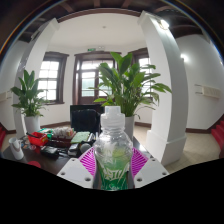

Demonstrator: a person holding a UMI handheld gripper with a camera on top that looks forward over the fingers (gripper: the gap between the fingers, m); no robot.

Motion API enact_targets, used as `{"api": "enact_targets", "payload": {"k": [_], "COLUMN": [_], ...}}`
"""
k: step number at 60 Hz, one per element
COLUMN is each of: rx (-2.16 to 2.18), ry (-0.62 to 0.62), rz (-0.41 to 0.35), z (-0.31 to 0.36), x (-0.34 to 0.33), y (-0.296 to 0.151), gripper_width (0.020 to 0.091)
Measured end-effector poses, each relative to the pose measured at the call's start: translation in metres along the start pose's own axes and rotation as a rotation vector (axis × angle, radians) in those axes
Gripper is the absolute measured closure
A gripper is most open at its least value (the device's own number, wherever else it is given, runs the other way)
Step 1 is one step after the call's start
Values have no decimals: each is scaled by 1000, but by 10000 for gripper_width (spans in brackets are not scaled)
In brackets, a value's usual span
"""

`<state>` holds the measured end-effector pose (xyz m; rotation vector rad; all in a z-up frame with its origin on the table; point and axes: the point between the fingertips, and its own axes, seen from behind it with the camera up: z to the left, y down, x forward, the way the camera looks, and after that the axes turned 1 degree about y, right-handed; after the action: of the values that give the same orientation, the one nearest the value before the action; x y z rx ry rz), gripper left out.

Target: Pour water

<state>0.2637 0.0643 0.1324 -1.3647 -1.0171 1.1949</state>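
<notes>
- We see our gripper (113,165) pinching the clear water bottle (113,150) mid-body between both pads.
- Thin, slick plastic — we judge it squashable, so we grip firmly but gently.

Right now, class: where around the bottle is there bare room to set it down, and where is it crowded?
The gripper is shut on the water bottle. Crowded: the tabletop clutter between the small potted plant and the bottle. Free: bare floor beside the white column. Table directly below is hidden.
</notes>
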Motion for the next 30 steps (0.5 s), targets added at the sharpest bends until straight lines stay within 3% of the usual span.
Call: {"api": "enact_targets", "payload": {"k": [12,30], "rx": [-226,-1022], "ry": [38,-22], "rz": [-8,-110], "z": [18,185], "x": [-7,-8], "y": [-9,-47], "gripper_width": [699,701]}}
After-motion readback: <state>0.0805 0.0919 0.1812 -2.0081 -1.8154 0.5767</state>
